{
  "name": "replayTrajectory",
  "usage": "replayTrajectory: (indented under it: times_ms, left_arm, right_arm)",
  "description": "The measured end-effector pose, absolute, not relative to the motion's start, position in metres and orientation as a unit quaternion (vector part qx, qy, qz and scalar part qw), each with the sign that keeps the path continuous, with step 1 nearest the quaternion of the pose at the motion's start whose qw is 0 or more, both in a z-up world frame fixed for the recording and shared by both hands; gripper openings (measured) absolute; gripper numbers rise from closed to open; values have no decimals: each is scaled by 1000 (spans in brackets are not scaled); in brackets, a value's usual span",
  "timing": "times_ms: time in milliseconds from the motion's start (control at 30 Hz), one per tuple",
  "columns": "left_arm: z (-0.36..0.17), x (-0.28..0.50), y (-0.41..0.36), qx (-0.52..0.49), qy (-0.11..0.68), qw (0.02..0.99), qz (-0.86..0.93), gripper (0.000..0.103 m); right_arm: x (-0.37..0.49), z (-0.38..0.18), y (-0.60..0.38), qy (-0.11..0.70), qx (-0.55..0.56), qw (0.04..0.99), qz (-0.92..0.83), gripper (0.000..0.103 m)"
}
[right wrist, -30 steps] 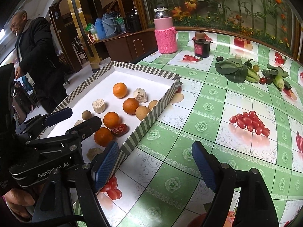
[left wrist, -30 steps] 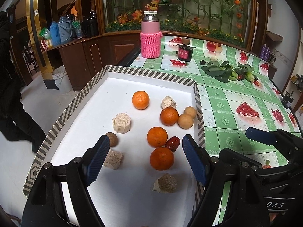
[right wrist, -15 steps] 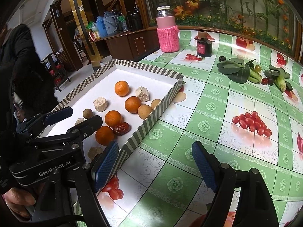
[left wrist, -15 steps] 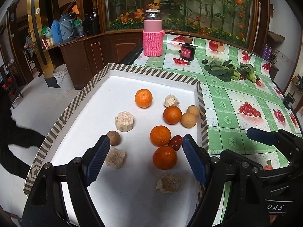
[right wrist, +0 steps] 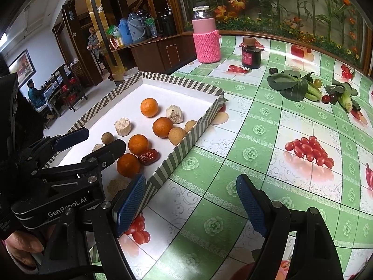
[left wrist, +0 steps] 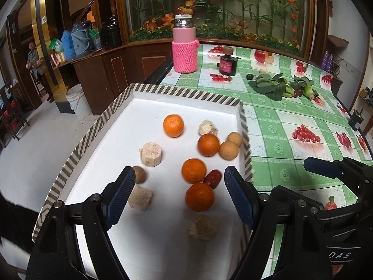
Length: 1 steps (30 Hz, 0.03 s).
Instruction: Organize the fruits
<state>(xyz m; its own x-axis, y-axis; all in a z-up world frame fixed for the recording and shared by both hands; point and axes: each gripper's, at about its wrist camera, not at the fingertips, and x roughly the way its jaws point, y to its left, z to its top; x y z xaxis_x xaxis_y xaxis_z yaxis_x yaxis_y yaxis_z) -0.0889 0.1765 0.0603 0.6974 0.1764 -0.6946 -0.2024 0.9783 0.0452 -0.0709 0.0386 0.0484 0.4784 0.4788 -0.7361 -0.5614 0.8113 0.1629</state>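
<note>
The left gripper (left wrist: 179, 196), jaws apart and empty, hovers low in the frame over the round orange tangerine (left wrist: 199, 196) in the striped-rim white tray (left wrist: 184, 92). The right gripper (right wrist: 191, 206) is also apart. Sorting seems under way; the next move needs a gentle centred closing.

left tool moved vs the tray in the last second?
Yes. The left tool has backed slightly away: the tray and pink bottle sit higher and smaller in its view.
</note>
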Motion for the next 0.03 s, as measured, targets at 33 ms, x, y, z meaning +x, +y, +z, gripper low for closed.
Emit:
replayTrajectory:
  times_ms: [33]
  left_arm:
    - [63,-88,173,-15,373,922,101,79]
  right_arm:
    - [-70,50,35,411,-46,859,303,81]
